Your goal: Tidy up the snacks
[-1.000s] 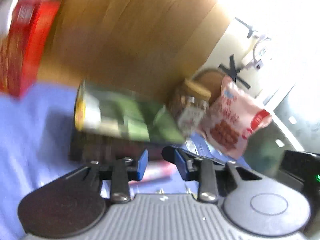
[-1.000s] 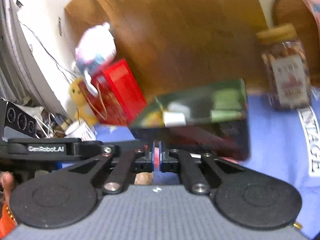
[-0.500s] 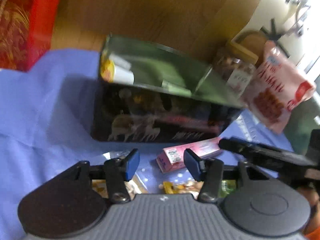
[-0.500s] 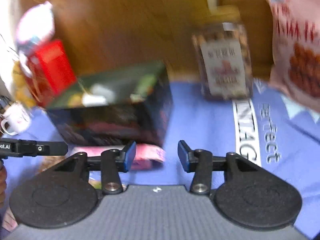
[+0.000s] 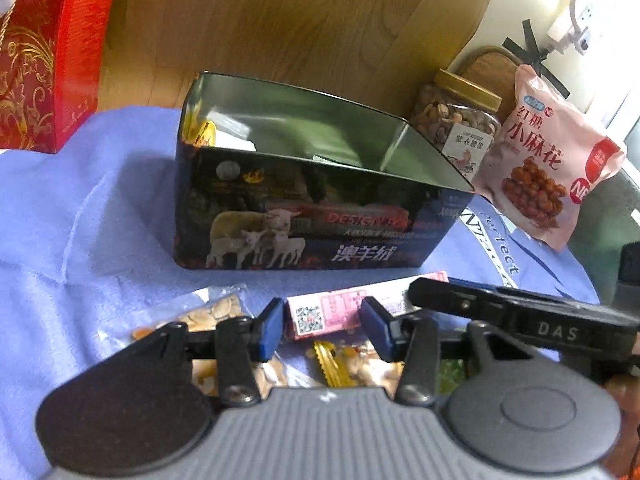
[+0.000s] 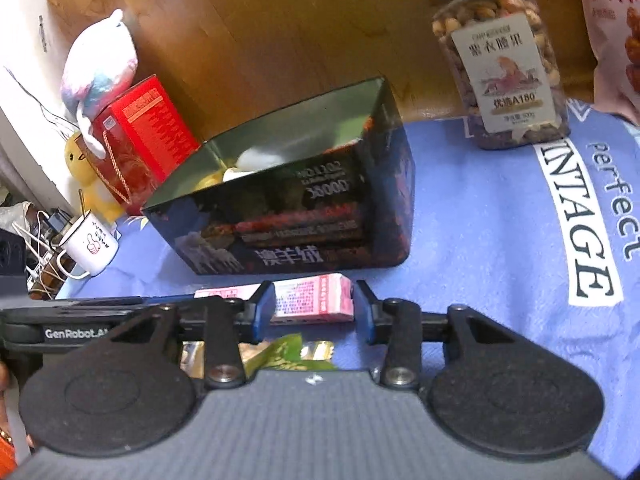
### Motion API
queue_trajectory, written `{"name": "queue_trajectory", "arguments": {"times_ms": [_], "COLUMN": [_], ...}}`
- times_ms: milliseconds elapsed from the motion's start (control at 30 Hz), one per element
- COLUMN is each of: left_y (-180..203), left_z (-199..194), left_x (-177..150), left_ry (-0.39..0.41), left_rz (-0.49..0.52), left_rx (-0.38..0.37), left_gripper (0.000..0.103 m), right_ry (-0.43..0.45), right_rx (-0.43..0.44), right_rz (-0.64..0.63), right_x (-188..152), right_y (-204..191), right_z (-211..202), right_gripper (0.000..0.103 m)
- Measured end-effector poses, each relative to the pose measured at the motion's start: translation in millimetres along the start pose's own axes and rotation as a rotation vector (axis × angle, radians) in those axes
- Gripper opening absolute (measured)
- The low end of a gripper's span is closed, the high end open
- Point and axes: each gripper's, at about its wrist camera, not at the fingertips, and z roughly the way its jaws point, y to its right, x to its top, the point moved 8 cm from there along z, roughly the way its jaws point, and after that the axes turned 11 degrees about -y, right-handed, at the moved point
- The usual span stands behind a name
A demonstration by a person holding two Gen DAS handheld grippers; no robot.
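A dark open tin box printed with sheep stands on a blue cloth; it also shows in the right wrist view, with a few snacks inside. A pink snack box lies flat in front of it. My left gripper is open, its blue fingers either side of the box's left end. My right gripper is open around the pink box's right end. Small nut packets and a green packet lie below the grippers.
A jar of nuts and a pink snack bag stand right of the tin. A red gift box stands at the left. A white mug and plush toys sit beyond the cloth's left edge. A wooden panel lies behind.
Both grippers have dropped and pulled back from the tin to the pink box. The right gripper went from shut to open; the left opened wider.
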Motion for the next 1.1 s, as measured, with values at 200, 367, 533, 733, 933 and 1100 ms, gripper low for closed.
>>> {"name": "queue_trajectory", "arguments": {"times_ms": [200, 367, 533, 733, 933, 1100], "left_y": [11, 22, 21, -1, -3, 24], "left_z": [-25, -52, -59, -26, -44, -49], "left_x": [4, 21, 62, 102, 71, 25], "left_ry": [0.061, 0.137, 0.202, 0.178, 0.205, 0.167], "left_rz": [0.026, 0.055, 0.076, 0.048, 0.086, 0.183], "left_rx": [-0.002, -0.013, 0.017, 0.091, 0.097, 0.064], "left_gripper": [0.043, 0.043, 0.043, 0.041, 0.043, 0.043], "right_ry": [0.061, 0.154, 0.262, 0.290, 0.293, 0.248], "right_rx": [-0.012, -0.016, -0.047, -0.146, -0.160, -0.101], "right_rz": [-0.015, -0.049, -0.090, -0.176, -0.195, -0.055], "right_x": [2, 11, 42, 79, 60, 15], "right_y": [-15, -31, -41, -44, -38, 0], "right_z": [-24, -48, -58, -21, -29, -64], "right_gripper": [0.042, 0.042, 0.042, 0.053, 0.056, 0.056]}}
